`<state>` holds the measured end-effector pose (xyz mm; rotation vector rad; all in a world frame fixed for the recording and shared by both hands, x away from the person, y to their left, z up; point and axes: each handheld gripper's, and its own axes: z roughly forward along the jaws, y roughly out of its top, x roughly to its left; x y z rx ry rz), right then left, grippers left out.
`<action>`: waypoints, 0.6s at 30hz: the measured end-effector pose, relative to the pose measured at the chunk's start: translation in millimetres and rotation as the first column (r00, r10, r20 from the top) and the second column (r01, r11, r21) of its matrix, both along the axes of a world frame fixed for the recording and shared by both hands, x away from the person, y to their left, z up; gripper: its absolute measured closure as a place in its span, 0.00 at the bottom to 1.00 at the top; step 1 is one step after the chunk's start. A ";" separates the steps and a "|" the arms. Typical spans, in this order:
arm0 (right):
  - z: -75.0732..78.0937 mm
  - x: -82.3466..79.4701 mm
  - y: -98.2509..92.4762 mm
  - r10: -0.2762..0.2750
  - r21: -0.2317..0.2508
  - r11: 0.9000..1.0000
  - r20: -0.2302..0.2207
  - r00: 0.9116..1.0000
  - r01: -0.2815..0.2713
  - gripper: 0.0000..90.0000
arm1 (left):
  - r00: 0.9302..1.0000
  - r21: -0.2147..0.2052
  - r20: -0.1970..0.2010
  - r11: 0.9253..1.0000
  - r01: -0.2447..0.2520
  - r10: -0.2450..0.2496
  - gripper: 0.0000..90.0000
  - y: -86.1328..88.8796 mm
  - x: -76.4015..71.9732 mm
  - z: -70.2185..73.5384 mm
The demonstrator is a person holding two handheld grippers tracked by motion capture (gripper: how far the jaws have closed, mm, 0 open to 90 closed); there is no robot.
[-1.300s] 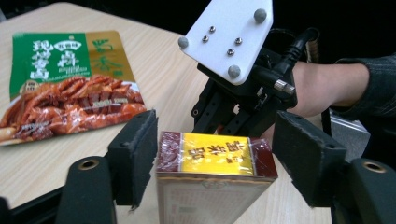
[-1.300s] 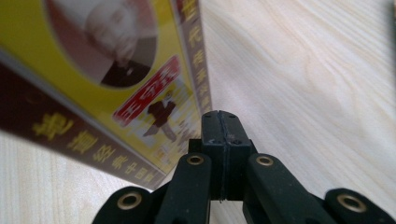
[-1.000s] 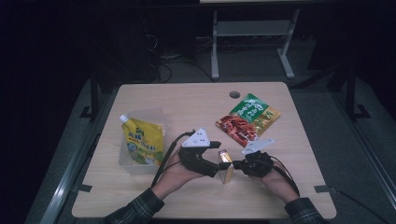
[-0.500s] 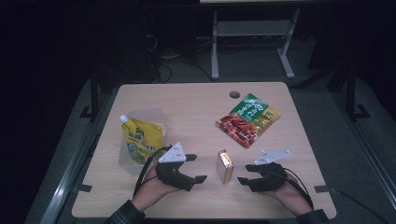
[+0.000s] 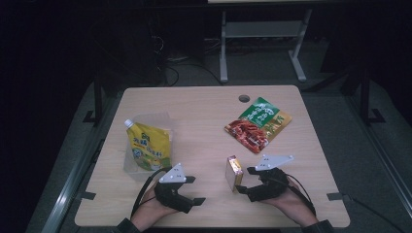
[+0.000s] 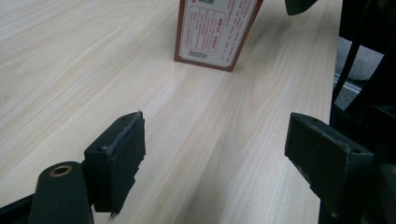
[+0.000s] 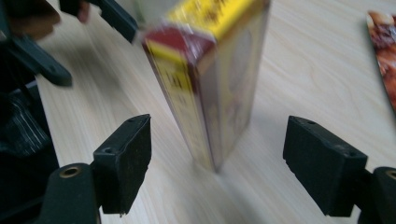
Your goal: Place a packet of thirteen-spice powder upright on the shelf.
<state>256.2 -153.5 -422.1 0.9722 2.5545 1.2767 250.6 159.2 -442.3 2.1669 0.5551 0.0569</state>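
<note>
Box [image 5: 233,172] is standing upright near the surface's near edge; right gripper [image 5: 244,184] jaws have just been opening, box between them untouched. Left gripper [image 5: 194,191] jaws are gaping empty.

You work at pale wood-grain table [image 5: 204,121] with round hole [image 5: 244,98] near far edge. Yellow spouted pouch [image 5: 148,147] lies flat at your left, red-and-green snack packet [image 5: 257,124] far right, small yellow-and-maroon carton [image 5: 233,172] upright near front.
</note>
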 end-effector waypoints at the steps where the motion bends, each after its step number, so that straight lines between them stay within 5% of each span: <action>1: 1.7 0.5 2.7 0.001 0.004 1.000 -0.002 1.000 -0.001 0.25 | 1.000 -0.002 -0.003 1.000 0.000 0.000 0.22 -0.9 0.0 -0.7; 12: 8.8 11.5 24.8 0.013 -0.005 1.000 0.045 0.999 -0.013 0.24 | 1.000 -0.007 -0.004 1.000 0.005 -0.005 0.22 -3.5 2.6 -3.3; 18: 7.8 14.7 29.7 0.008 -0.008 1.000 0.036 0.999 -0.008 0.27 | 1.000 0.001 -0.006 1.000 0.020 -0.020 0.22 -5.7 1.5 -4.1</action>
